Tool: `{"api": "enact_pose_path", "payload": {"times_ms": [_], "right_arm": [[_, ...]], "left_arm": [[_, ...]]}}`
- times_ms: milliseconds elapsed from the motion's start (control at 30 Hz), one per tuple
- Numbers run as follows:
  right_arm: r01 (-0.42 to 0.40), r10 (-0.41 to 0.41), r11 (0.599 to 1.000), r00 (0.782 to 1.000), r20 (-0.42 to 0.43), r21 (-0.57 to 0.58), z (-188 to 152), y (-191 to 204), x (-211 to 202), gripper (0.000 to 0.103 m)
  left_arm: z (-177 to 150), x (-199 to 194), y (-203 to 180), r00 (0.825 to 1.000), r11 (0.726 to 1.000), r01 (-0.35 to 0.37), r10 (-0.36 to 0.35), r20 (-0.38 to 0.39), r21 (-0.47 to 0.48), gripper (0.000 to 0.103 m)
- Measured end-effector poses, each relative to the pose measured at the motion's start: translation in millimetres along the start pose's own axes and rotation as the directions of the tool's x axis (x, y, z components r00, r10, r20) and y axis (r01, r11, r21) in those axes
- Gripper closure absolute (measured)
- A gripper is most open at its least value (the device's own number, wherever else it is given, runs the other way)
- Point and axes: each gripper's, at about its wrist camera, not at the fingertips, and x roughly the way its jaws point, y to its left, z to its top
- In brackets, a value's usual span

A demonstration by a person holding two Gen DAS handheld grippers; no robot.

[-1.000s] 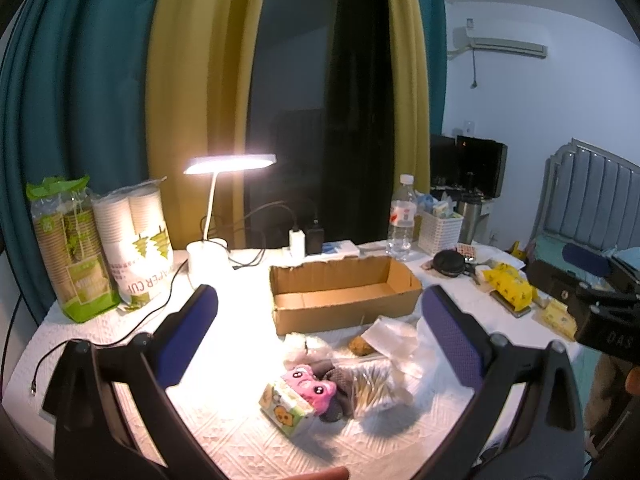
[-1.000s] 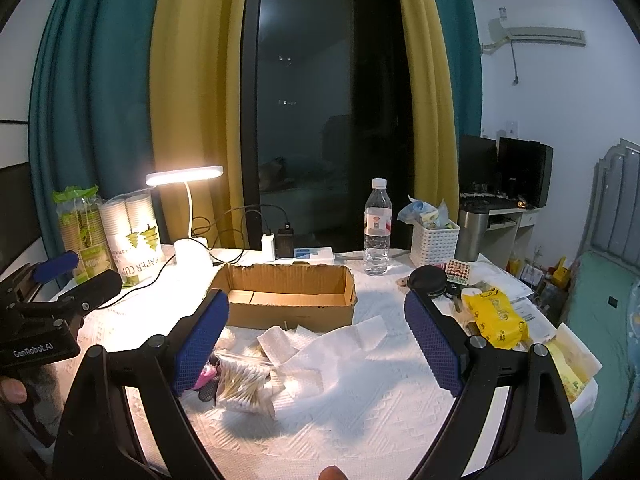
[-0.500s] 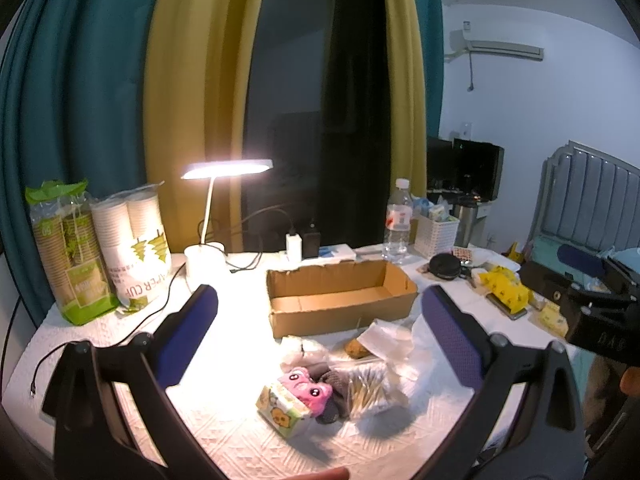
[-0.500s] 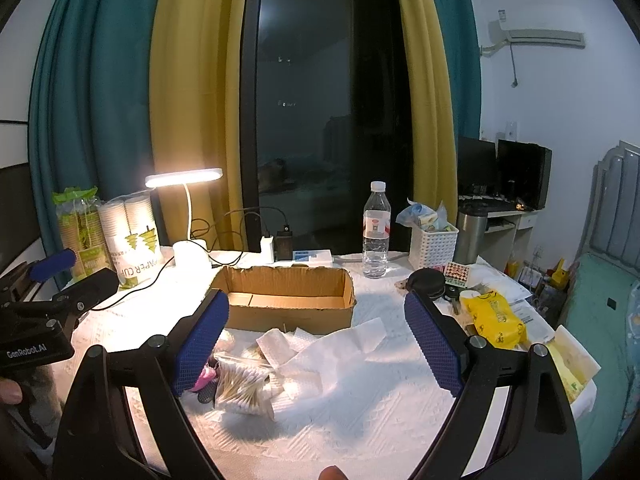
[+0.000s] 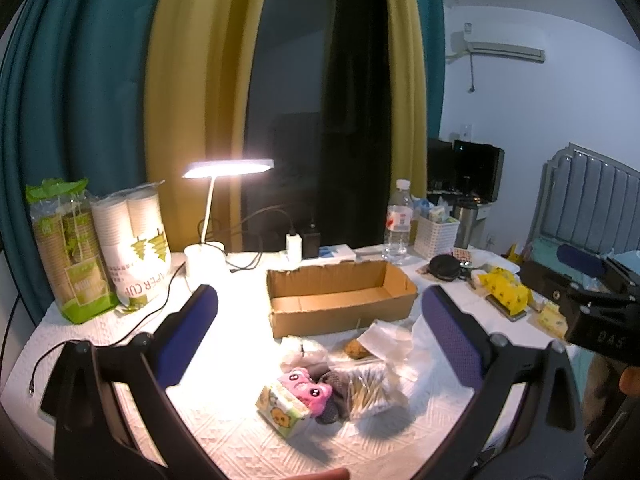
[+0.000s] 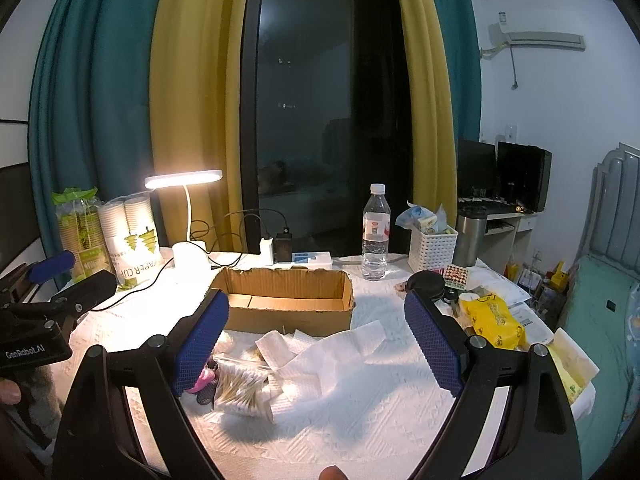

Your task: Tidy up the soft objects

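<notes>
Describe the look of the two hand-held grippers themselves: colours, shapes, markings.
Both match. The left hand-held gripper has two black angular fingers with round pivot bolts, each tipped with a blue, fine-textured pad. The right hand-held gripper has the same build, its blue pads showing a grid texture. Seen from the right camera, the left unit's black body carries white "GenRobot.AI" lettering. No cables or sleeves are visible.

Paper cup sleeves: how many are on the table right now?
2. The white paper cup sleeve stands at the table's far left corner by the lamp; the green-wrapped cup sleeve stands upright just left of it. Others may be hidden.
</notes>
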Motion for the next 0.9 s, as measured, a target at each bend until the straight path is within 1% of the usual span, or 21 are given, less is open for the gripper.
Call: {"api": "enact_pose_path", "payload": {"times_ms": [267,467,600,700,767,833,900], "right_arm": [[-0.004,0.004,1.000,1.000,-0.007,0.006,-0.9,-3.5,4.5,0.011],[-0.010,0.010,1.000,1.000,-0.016,0.001,0.6,-5.4,14.7,0.011],[-0.002,0.002,1.000,1.000,-0.021,-0.005,-1.3,-6.6,25.7,0.011],[0.001,-0.001,1.000,0.999,-0.047,-0.009,-6.3,-9.7,38.8,0.011],[0.003,-0.003,1.000,0.997,-0.071,-0.002,-10.5,-14.0,48.5,0.011],[0.006,-0.005,1.000,0.995,-0.097,0.003,-14.7,-18.1,59.3,0.011],[0.007,-0.007,1.000,0.993,-0.119,0.001,-19.5,-21.7,68.9,0.011]], "left_arm": [[0.6,2.0,-0.7,1.000,1.000,-0.005,0.004,0.021,0.002,0.001],[1.5,16.6,0.4,1.000,1.000,-0.004,0.004,0.005,0.007,0.001],[1.6,29.4,5.3,1.000,0.999,-0.027,0.027,0.000,0.036,0.001],[-5.0,43.8,15.7,0.997,0.997,-0.058,0.060,-0.041,0.043,0.001],[-12.9,55.2,25.0,0.993,0.996,-0.077,0.080,-0.084,0.037,0.001],[-24.1,67.8,34.1,0.986,0.995,-0.098,0.101,-0.132,0.030,0.001],[-36.3,77.2,41.4,0.978,0.995,-0.101,0.103,-0.181,0.024,0.001]]}}
